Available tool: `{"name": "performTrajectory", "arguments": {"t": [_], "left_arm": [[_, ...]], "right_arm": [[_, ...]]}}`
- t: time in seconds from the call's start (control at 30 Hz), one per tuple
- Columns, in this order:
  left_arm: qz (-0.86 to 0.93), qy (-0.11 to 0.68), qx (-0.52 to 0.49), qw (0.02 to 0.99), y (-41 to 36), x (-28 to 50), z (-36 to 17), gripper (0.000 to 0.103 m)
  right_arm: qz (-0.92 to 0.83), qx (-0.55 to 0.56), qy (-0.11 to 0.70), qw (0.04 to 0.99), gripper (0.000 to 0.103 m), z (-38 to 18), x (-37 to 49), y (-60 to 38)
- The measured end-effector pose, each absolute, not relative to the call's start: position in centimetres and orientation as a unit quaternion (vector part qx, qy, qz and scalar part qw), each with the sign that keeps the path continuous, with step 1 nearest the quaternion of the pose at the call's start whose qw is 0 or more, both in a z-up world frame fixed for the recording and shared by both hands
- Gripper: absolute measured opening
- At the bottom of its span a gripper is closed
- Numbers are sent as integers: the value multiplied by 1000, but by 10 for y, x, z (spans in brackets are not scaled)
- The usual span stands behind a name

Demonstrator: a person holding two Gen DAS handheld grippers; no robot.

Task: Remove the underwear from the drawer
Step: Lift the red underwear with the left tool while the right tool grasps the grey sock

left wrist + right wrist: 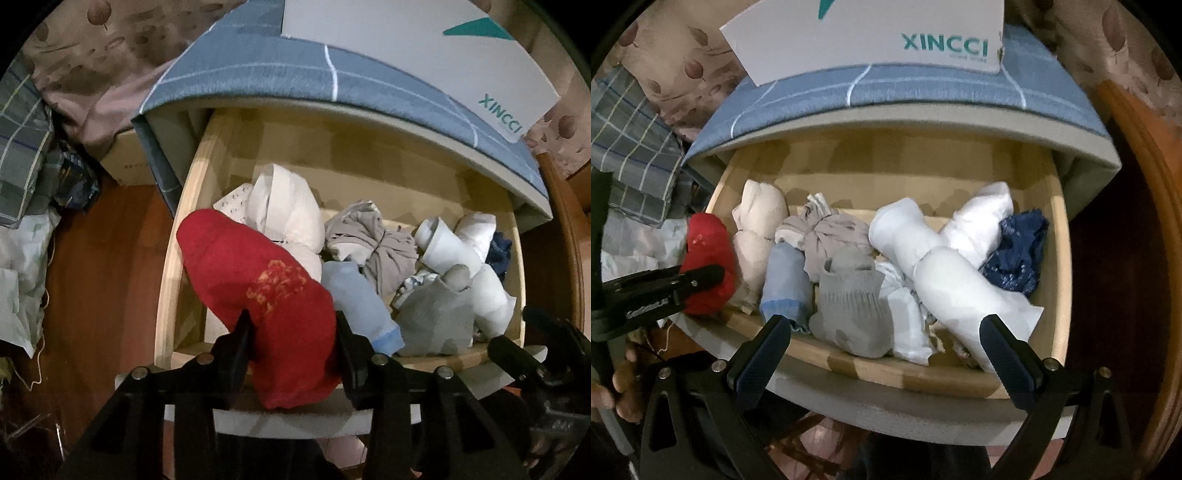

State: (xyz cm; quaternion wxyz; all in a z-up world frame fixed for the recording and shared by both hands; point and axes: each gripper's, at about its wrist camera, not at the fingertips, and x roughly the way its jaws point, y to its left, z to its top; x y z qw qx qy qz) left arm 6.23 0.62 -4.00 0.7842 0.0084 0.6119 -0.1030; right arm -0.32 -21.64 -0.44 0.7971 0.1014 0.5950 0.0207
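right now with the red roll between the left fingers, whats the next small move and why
Probably lift the left gripper straight up. Its fingers are pressed on the red rolled garment, whose far end still lies in the open drawer beside the white bundle; the right gripper is open and holds nothing.

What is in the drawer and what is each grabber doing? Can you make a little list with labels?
drawer: wooden drawer, pulled open
contents: rolled clothes side by side: red bundle, light blue roll, grey sock, white rolls, dark blue cloth
left gripper: shut on the red bundle at the drawer's left end
right gripper: open, holding nothing, above the drawer's front edge
on top of the cabinet: white box on a blue checked cloth
task stage: red bundle gripped, not yet clear of the drawer
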Motion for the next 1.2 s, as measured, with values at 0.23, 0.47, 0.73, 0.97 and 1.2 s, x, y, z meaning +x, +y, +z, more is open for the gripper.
{"name": "performTrajectory", "arguments": {"t": [0.23,0.47,0.73,0.97,1.2], "left_arm": [[-108,577,1,810,10,50,-27,42],[-109,561,7,821,10,44,-25,42],[-115,555,-8,824,12,42,-25,42],[-122,555,-19,823,14,42,-25,42],[-125,558,-23,820,15,42,-26,42]], "right_arm": [[19,112,626,771,85,-15,4,-218],[34,114,654,747,71,-32,17,-205],[43,108,683,721,68,-53,36,-192],[51,75,698,711,58,-69,45,-169],[55,18,706,706,55,-82,52,-143]]}}
